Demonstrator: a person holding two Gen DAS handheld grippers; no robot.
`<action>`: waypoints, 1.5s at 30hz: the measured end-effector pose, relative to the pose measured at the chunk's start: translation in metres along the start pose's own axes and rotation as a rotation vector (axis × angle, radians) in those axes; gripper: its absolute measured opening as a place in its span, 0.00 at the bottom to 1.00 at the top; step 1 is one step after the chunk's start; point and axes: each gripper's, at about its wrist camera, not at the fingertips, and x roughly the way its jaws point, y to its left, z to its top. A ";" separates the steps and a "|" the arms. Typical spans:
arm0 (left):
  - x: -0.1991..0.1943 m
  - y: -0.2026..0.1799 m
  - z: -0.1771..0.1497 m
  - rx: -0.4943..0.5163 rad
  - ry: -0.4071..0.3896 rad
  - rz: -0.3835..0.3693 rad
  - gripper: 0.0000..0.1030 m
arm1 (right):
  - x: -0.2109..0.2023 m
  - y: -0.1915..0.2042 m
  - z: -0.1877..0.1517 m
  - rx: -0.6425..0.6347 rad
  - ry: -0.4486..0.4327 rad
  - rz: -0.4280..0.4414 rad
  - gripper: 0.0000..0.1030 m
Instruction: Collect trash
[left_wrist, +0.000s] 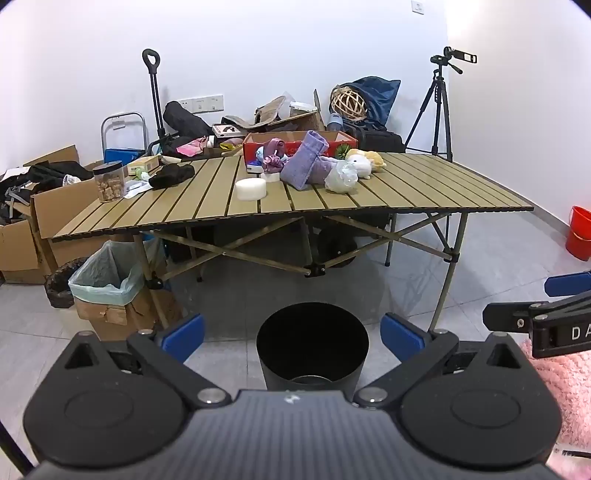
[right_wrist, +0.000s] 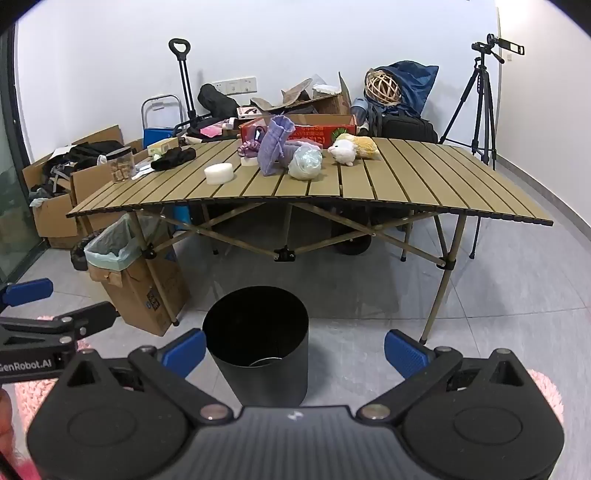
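Observation:
A black round trash bin (left_wrist: 312, 345) stands on the grey floor in front of the folding slatted table (left_wrist: 424, 184); it also shows in the right wrist view (right_wrist: 256, 338). On the table lie a white foam disc (left_wrist: 251, 189), a crumpled clear plastic bag (left_wrist: 341, 177), a purple cloth pouch (left_wrist: 304, 160) and a black cloth (left_wrist: 171, 175). My left gripper (left_wrist: 293, 334) is open and empty, low, just before the bin. My right gripper (right_wrist: 295, 349) is open and empty, beside the left one, with the bin between its fingers' line of sight.
A cardboard box lined with a pale green bag (left_wrist: 107, 280) stands under the table's left end. Boxes of clutter (left_wrist: 44, 206) fill the left wall. A tripod with camera (left_wrist: 439, 107) stands at the right, a red bucket (left_wrist: 580, 232) beyond. A plush toy (left_wrist: 364, 162) and a jar (left_wrist: 108, 181) sit on the table.

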 end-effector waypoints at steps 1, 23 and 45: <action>0.000 0.000 0.000 -0.008 -0.004 -0.006 1.00 | 0.000 0.000 0.000 0.001 -0.002 0.001 1.00; -0.002 0.000 -0.001 -0.001 -0.008 -0.009 1.00 | -0.002 0.001 0.001 0.002 -0.007 0.005 1.00; -0.002 0.000 -0.001 -0.004 -0.007 -0.011 1.00 | -0.003 0.003 0.001 0.002 -0.010 0.005 1.00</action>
